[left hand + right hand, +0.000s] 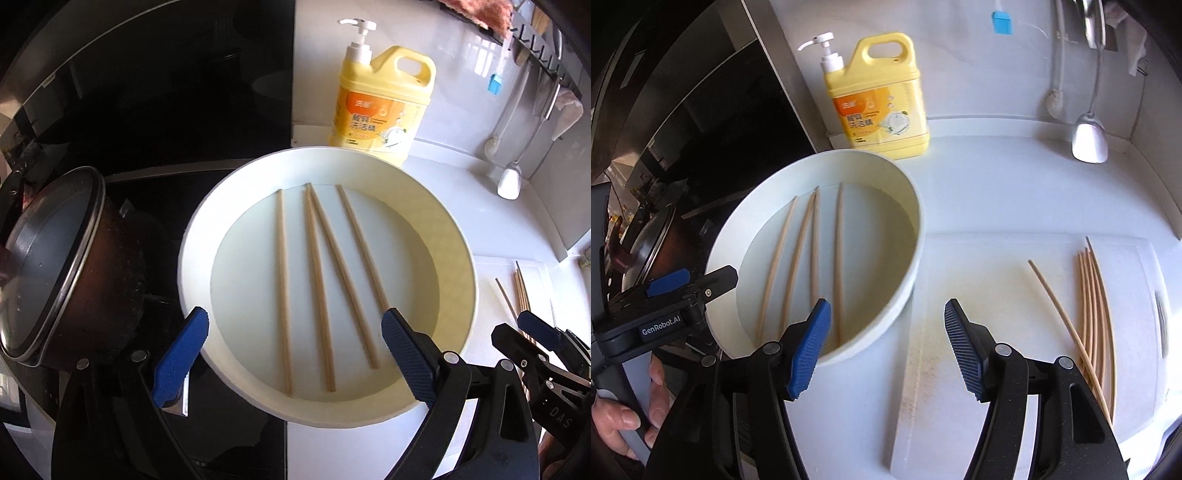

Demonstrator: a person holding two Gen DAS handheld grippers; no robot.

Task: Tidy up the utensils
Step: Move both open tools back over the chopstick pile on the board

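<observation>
Here, nearest first:
Left gripper (295,354): jaws spread wide and empty, hovering over the near rim of the bowl.
Right gripper (888,347): jaws also wide apart, holding nothing, poised above the board; its left finger overlaps the bowl's near rim.
Bowl (458,236): white, round, straight ahead of the left jaws and ahead-left of the right ones.
Chopsticks in bowl (317,288): four lie on the bottom, running away from the left jaws; the middle two meet at their far tips.
Board (990,266): white, under and ahead of the right jaws, beside the bowl.
Loose chopsticks (1093,314): a bundle on the board, right of the right jaws, with one crossing it at a slant.
Pot (59,266): dark, lidded, left of the left jaws.
Soap bottle (384,107): yellow, upright beyond the bowl.
</observation>
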